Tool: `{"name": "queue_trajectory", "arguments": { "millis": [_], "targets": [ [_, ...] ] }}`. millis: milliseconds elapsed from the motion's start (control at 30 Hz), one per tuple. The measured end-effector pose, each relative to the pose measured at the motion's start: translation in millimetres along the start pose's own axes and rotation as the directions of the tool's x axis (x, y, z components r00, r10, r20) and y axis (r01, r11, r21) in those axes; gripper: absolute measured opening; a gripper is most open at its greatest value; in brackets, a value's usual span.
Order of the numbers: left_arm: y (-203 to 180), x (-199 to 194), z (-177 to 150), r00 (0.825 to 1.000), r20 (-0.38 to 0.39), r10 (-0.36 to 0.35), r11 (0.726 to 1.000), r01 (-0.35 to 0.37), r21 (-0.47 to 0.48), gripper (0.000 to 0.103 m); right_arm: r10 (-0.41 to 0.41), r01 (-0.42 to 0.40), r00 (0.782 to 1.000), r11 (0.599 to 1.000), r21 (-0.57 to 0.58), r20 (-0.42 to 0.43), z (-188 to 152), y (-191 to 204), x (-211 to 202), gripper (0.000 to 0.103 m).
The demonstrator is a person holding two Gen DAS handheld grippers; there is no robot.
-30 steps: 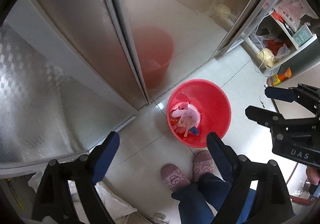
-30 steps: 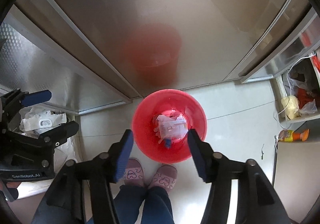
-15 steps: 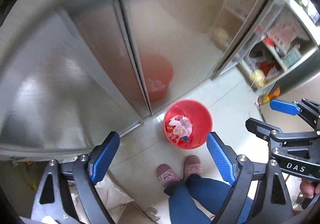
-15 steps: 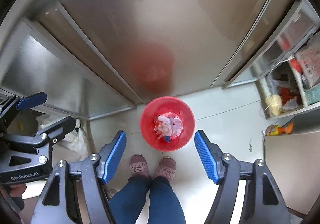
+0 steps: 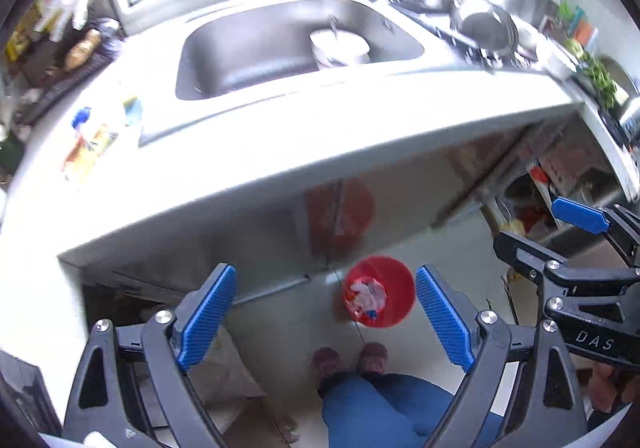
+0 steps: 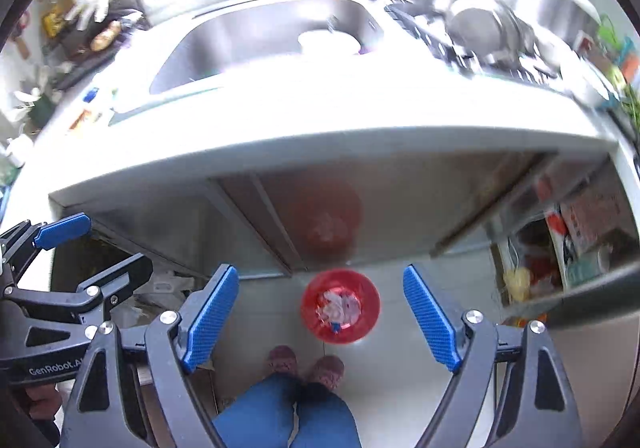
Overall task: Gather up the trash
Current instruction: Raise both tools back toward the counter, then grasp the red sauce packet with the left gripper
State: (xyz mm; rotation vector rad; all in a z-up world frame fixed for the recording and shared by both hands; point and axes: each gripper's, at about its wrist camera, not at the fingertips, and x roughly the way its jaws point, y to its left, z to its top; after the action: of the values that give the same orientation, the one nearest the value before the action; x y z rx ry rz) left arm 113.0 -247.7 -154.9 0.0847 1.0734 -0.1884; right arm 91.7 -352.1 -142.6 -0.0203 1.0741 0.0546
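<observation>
A red bucket (image 5: 394,298) stands on the floor below the counter, with crumpled pale trash (image 5: 366,296) inside it; the right wrist view shows the bucket (image 6: 368,314) and its trash (image 6: 340,306) too. My left gripper (image 5: 325,271) hangs high above it, jaws wide and opening, with nothing between them. My right gripper (image 6: 321,271) is beside it at the same height, jaws opening, also holding nothing. Blurred colourful packaging (image 5: 92,139) lies on the counter left of the sink. Each gripper shows in the other's view: the right gripper (image 5: 528,224) and the left gripper (image 6: 116,244).
A white counter (image 5: 320,151) holds a steel sink (image 5: 240,59) with a white bowl (image 5: 340,43) in it. Pots (image 5: 484,27) crowd the right end. An open shelf (image 5: 560,167) is at the right. The person's slippers (image 5: 348,360) stand by the bucket.
Both grippers have risen from near the floor to above counter height, so the bucket looks much smaller and the counter and sink have come into view. The right jaws have widened.
</observation>
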Motion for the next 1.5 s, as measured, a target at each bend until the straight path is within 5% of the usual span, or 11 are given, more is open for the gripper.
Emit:
{"name": "queue_trajectory", "arguments": {
  "millis": [500, 867, 1000, 1133, 1500],
  "targets": [
    [112.8, -60.5, 41.5, 0.989, 0.076, 0.13, 0.967, -0.11, -0.229, 0.091, 0.136, -0.106, 0.985, 0.964, -0.242, 0.109, 90.8, 83.4, -21.6, 0.084],
    [252.8, -47.7, 70.1, 0.979, 0.023, 0.202, 0.927, -0.183, -0.327, 0.09, 0.211, -0.178, 0.976, 0.907, -0.381, 0.046, 161.7, 191.5, 20.9, 0.084],
    [300.7, -34.8, 72.9, 0.983, -0.017, 0.183, 0.918, -0.177, -0.355, 0.09, 0.223, -0.195, 0.975, 0.884, -0.425, 0.018, 178.8, 232.3, 38.9, 0.084],
    [339.5, -12.3, 77.4, 0.994, -0.059, 0.088, 0.921, -0.104, -0.376, 0.09, 0.197, -0.182, 0.98, 0.883, -0.432, -0.011, 186.1, 262.4, 60.8, 0.084],
    [367.7, 54.8, 110.3, 0.989, -0.147, -0.012, 0.966, -0.026, -0.257, 0.091, 0.053, -0.078, 0.995, 0.936, -0.343, -0.083, 203.6, 276.5, 107.8, 0.084]
  ]
}}
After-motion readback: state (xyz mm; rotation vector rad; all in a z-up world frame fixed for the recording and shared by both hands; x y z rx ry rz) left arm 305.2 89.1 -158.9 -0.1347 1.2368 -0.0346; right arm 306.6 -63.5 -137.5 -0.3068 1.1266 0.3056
